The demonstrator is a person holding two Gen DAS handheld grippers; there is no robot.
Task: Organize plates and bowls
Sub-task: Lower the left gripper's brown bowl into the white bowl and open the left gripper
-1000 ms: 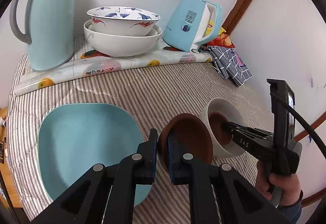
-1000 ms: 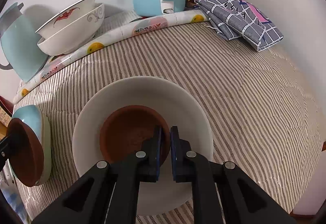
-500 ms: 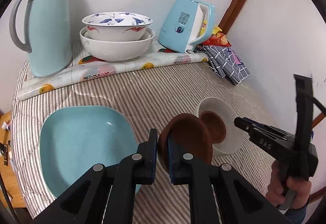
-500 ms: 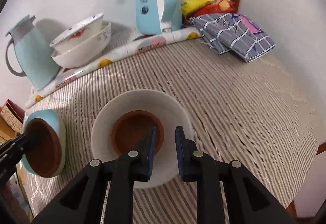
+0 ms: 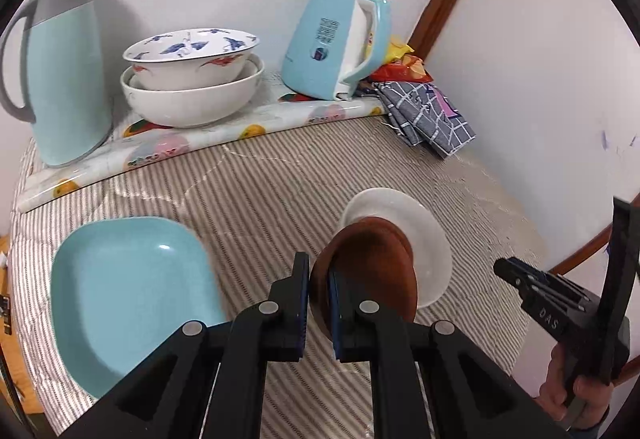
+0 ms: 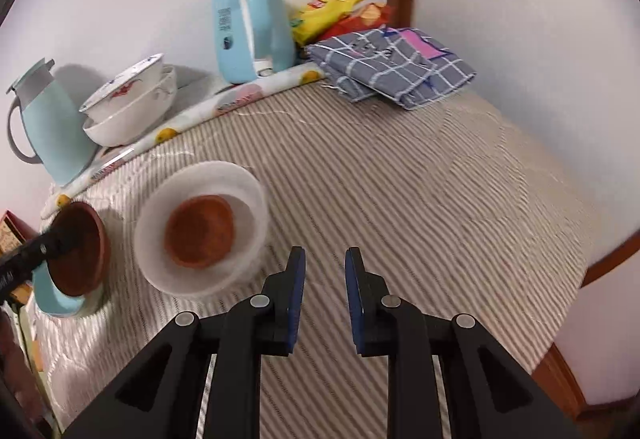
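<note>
On my far left I see a teal thermos jug (image 5: 60,79) by the wall, then two stacked white bowls (image 5: 192,79). Lower down, the teal plate (image 5: 128,291) lies on the striped counter (image 5: 260,191). My left hand-held gripper (image 5: 318,303) is clenched on the rim of a brown saucer (image 5: 372,271), held on edge above the counter. Just right of it, a second brown saucer (image 6: 199,231) sits inside the white bowl (image 6: 248,199). My right hand-held gripper (image 6: 325,299) hangs released, nothing between its pads, near that bowl.
</note>
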